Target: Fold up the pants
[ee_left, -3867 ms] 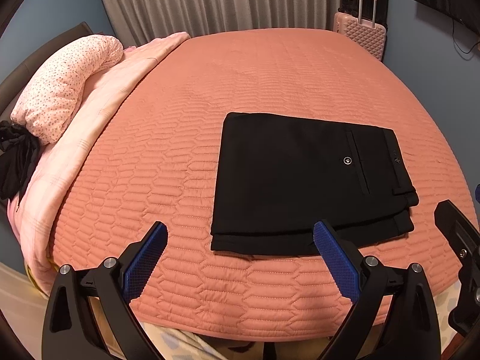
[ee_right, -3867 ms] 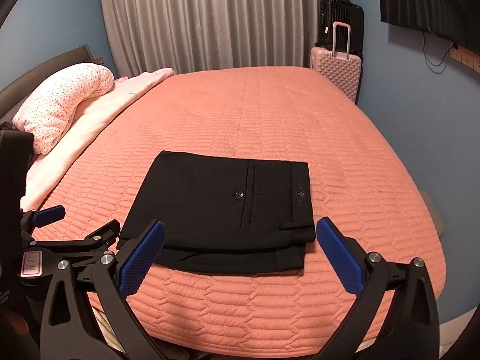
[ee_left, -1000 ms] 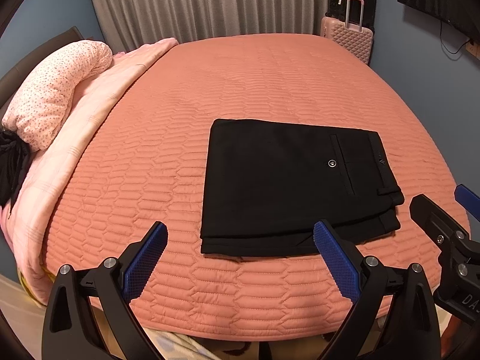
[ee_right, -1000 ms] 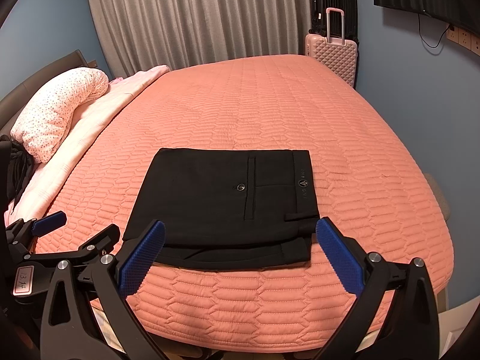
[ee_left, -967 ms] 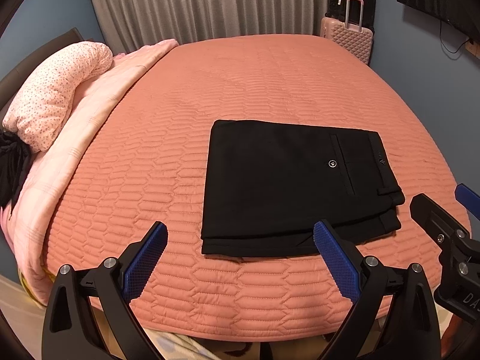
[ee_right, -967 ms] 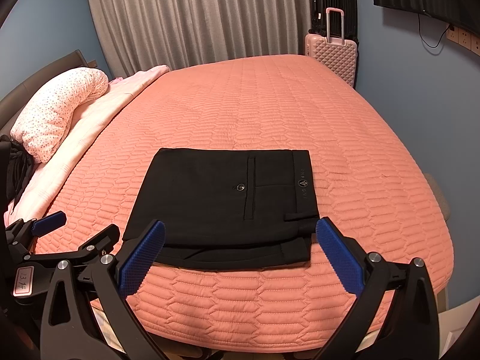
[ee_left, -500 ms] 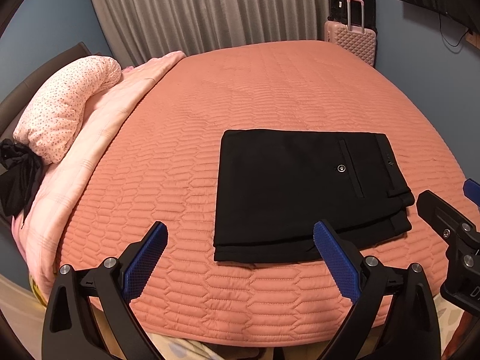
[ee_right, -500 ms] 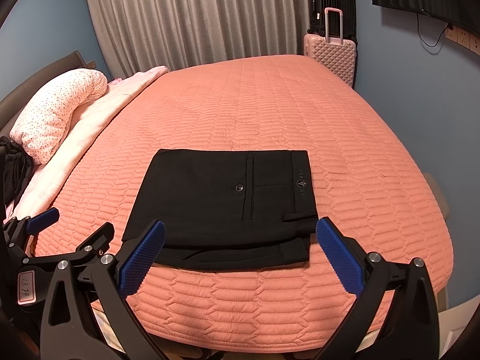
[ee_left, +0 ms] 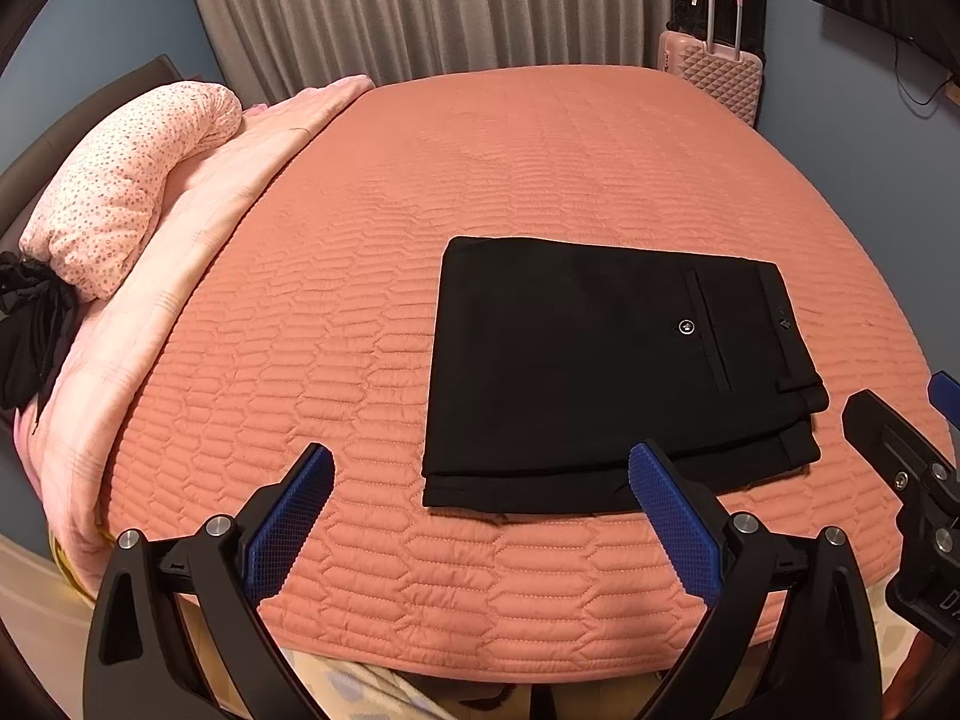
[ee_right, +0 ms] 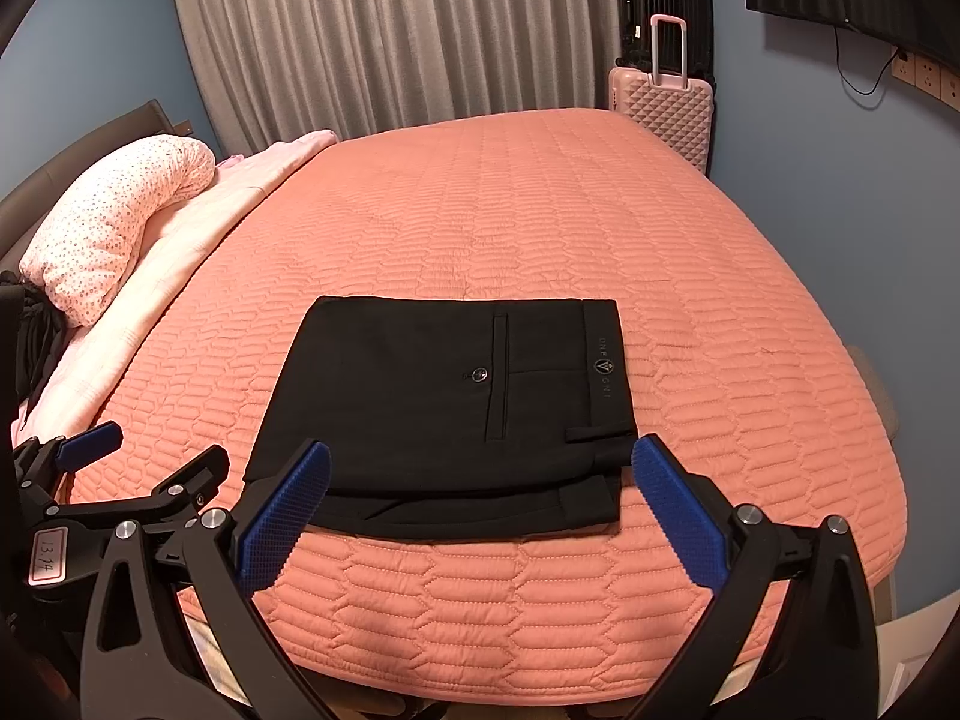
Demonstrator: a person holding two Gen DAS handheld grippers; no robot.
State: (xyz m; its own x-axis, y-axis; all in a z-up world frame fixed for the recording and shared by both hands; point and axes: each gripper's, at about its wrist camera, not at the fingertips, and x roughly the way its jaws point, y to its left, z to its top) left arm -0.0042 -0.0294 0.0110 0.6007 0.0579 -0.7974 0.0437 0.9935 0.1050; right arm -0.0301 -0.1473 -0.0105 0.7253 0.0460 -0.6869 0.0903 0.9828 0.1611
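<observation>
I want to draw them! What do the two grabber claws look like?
Each is black, with two spread fingers wearing bumpy blue pads and round silver bolts. That goes for the left gripper and the right gripper. The left one carries a small white label with handwritten numbers.

**Pants near the front edge of the bed**

The folded pants (ee_right: 444, 402) lie flat on the bed (ee_right: 540, 228), close to its near edge. At the bed's left side a pillow (ee_right: 114, 222) rests on a folded blanket (ee_right: 180, 240). Behind the bed hangs a curtain (ee_right: 396, 30); two suitcases (ee_right: 666, 102) stand at its far right corner.
</observation>
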